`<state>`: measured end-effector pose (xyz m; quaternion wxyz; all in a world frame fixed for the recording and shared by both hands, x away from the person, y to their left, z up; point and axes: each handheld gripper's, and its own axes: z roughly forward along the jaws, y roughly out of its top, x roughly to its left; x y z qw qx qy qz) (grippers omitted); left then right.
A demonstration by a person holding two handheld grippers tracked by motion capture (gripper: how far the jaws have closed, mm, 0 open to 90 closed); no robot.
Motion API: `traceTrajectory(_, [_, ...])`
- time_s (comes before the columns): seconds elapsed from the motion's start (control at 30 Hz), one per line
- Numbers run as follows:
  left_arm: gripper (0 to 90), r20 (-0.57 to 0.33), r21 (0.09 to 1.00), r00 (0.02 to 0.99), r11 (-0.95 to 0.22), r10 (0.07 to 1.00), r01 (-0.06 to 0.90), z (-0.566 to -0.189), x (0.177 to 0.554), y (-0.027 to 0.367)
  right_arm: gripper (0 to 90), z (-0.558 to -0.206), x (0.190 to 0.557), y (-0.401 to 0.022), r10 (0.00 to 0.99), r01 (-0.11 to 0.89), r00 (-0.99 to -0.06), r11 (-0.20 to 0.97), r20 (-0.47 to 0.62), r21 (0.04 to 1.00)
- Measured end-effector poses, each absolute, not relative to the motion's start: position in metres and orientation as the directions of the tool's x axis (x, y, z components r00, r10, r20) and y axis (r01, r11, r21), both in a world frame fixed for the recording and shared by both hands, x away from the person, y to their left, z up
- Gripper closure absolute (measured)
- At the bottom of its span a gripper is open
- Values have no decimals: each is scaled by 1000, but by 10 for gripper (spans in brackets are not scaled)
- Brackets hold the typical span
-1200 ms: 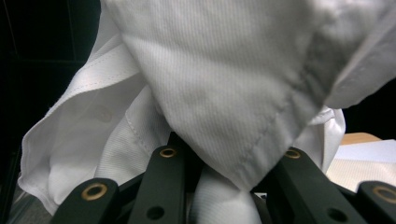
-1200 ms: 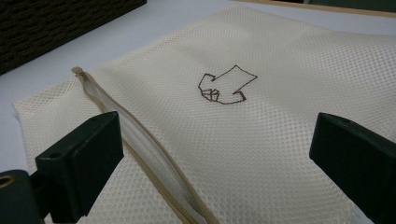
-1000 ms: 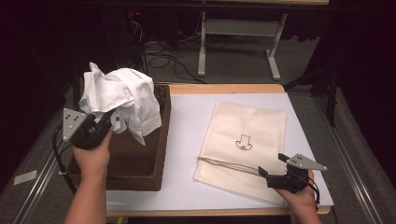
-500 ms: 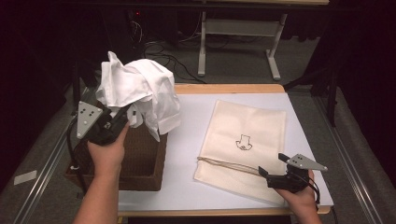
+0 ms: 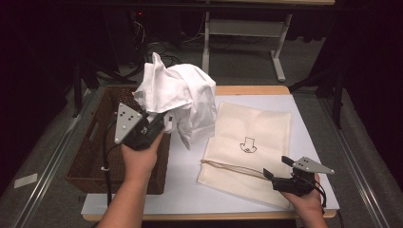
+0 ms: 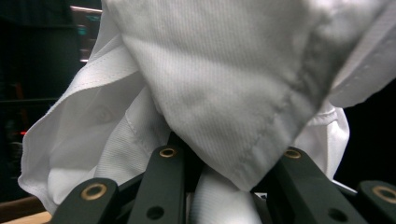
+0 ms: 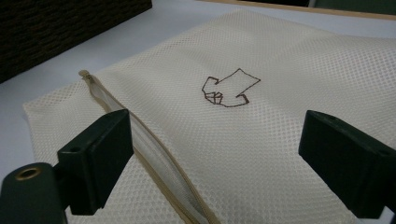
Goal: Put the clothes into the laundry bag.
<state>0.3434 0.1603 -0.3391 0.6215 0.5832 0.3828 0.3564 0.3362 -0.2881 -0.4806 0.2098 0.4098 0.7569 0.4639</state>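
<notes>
A crumpled white garment (image 5: 183, 95) hangs in the air over the right rim of the wicker basket (image 5: 92, 152), and my left gripper (image 5: 164, 124) is shut on its lower folds. In the left gripper view the cloth (image 6: 224, 79) bunches between the two black jaws. A cream mesh bag (image 5: 254, 128) with a small drawn arrow lies flat on the white sheet. My right gripper (image 5: 276, 167) rests at the bag's near edge. Its jaws stand wide, have just been closing a little, and straddle the part-open zipper (image 7: 154, 154) without pressing on the mesh (image 7: 261, 56).
The dark brown basket stands at the table's left, its corner (image 7: 56, 28) seen in the right gripper view. The white sheet (image 5: 185, 175) covers the wooden table. A metal desk frame (image 5: 247, 33) and cables stand on the dark floor beyond.
My left gripper has lifted the white garment out of the basket and carried it right, toward the bag. The right hand has stayed put.
</notes>
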Motion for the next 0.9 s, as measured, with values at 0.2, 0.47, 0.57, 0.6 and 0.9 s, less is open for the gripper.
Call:
traceTrajectory(0.2, [731, -61, 998, 501, 64, 864, 10, -353, 335, 137, 159, -480, 335, -288, 806, 415, -589, 235, 62, 879])
traceTrajectory(0.47, [727, -54, 998, 561, 37, 826, 42, -382, 317, 113, 219, -480, 335, -287, 799, 426, -596, 227, 83, 876])
traceTrajectory(0.57, [727, -48, 998, 572, 23, 819, 51, -391, 311, 108, 234, -481, 335, -287, 798, 432, -596, 226, 89, 873])
traceTrajectory(0.6, [727, -50, 998, 570, 18, 820, 62, -395, 308, 107, 235, -481, 335, -287, 799, 435, -594, 226, 90, 872])
traceTrajectory(0.9, [725, -44, 997, 574, 2, 818, 74, -413, 280, 118, 244, -482, 332, -278, 792, 428, -608, 264, 60, 864])
